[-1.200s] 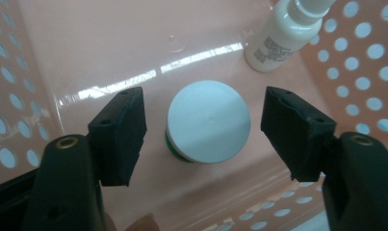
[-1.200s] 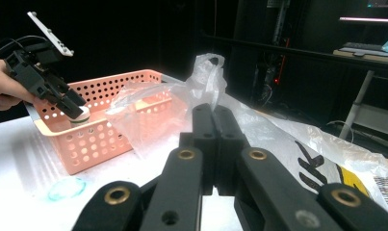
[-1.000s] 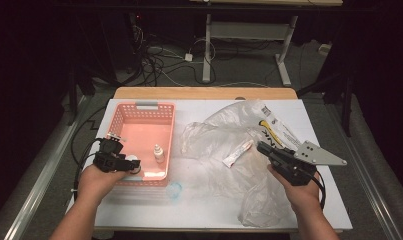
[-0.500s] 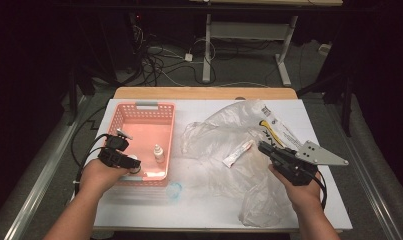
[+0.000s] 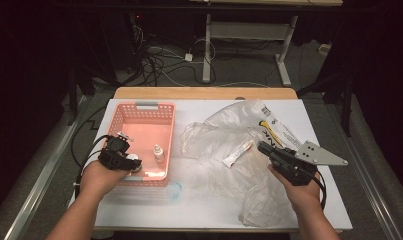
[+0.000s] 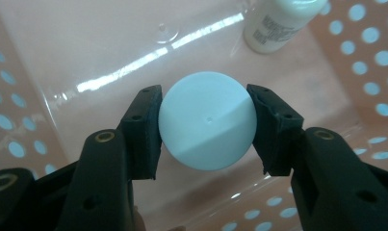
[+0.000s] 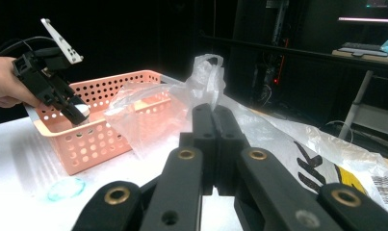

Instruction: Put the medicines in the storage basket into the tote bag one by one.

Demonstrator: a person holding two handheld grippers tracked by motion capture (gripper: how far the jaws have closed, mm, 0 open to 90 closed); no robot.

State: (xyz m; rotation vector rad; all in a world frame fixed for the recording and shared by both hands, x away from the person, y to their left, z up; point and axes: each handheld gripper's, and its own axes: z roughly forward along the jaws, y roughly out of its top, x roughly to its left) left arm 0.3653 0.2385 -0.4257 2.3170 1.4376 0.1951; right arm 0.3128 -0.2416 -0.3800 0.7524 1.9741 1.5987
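- Sitting between the pads of the left gripper [image 6: 207,126] is a round white lid [image 6: 207,127], pinched from both sides; the jaws have just been closing onto it.
- That lid hangs over the near end of the pink basket [image 5: 145,114], above its glossy floor.
- A small white bottle [image 5: 159,152] stands upright in the basket, just beyond the lid.
- On the table [image 5: 209,210], near the basket's front corner, lies a clear round disc [image 5: 174,189].
- Crumpled clear plastic bags [image 5: 224,145] spread across the middle of the table, with a small white tube [image 5: 238,153] lying on them.
- Over the bags' right part, the right gripper [image 7: 214,126] has its jaws pressed together with nothing between them, well apart from the basket.
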